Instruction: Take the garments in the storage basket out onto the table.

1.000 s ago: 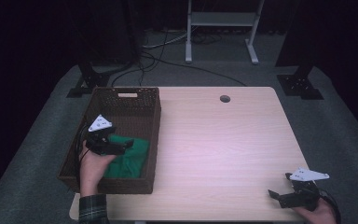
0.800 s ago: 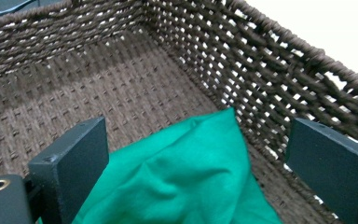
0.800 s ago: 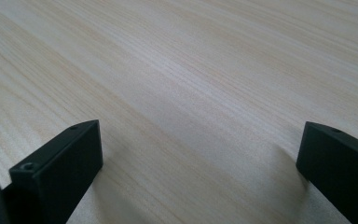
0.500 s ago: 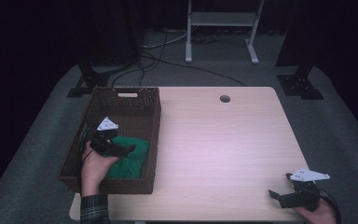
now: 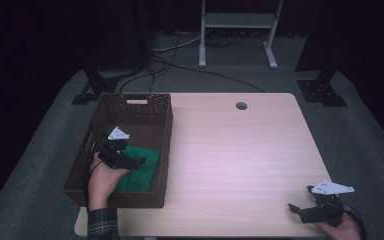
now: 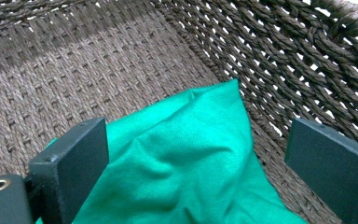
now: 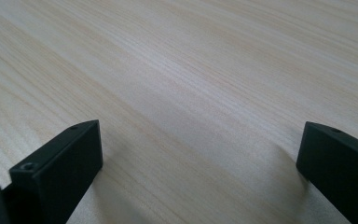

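Since a second ago the left gripper (image 5: 139, 161) has drawn back a little toward the near end of the basket (image 5: 135, 101) and turned, so its jaws now point toward the right wall instead of down the length of the basket; the grey plate on top has shifted with it. It hovers over the green cloth (image 5: 147, 167), which lies bunched on the basket floor at the near right end, against the right wall. In the left gripper view its jaws stand wide apart, the cloth (image 6: 186, 168) lying between and below them with nothing clamped. One pointed corner of the cloth rests against the woven wall (image 6: 279, 70).

Over the same second the right gripper (image 5: 300, 210) has stayed put at the near right corner of the table (image 5: 240, 150), well apart from the basket. Its jaws are also wide open over bare wood (image 7: 191, 93), holding nothing.

No writing or label can be read anywhere.
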Action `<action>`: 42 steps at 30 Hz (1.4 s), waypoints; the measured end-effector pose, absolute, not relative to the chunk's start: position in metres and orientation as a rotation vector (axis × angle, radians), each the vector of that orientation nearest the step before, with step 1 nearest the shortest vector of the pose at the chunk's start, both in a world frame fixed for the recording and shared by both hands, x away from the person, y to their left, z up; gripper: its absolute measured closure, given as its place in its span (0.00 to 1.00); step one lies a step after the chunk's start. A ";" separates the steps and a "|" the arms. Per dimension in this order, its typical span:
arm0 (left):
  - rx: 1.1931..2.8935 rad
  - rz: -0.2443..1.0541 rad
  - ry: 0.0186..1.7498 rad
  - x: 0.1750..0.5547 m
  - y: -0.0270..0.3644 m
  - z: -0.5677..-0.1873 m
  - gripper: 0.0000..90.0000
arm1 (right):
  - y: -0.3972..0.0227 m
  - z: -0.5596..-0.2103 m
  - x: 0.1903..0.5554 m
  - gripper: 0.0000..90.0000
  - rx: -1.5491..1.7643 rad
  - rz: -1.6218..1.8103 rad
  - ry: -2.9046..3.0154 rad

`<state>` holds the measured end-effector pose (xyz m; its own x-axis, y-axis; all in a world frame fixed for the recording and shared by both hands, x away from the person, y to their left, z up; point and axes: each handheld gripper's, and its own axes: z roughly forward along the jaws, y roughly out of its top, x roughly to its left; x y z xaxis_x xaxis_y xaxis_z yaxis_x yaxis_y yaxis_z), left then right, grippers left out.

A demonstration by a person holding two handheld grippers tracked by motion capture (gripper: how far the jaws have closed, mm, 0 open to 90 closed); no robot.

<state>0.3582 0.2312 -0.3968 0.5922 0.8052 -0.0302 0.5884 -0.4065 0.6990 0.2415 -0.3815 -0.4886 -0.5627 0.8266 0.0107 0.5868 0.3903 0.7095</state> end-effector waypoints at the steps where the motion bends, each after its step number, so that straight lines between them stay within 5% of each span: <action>1: 2.142 0.409 1.104 0.358 0.231 -0.397 0.06 | -0.382 -0.489 0.241 0.00 1.230 0.968 2.309; 42: 2.288 0.286 1.261 0.370 0.226 -0.415 0.06 | -0.383 -0.489 0.236 0.00 1.248 0.964 2.288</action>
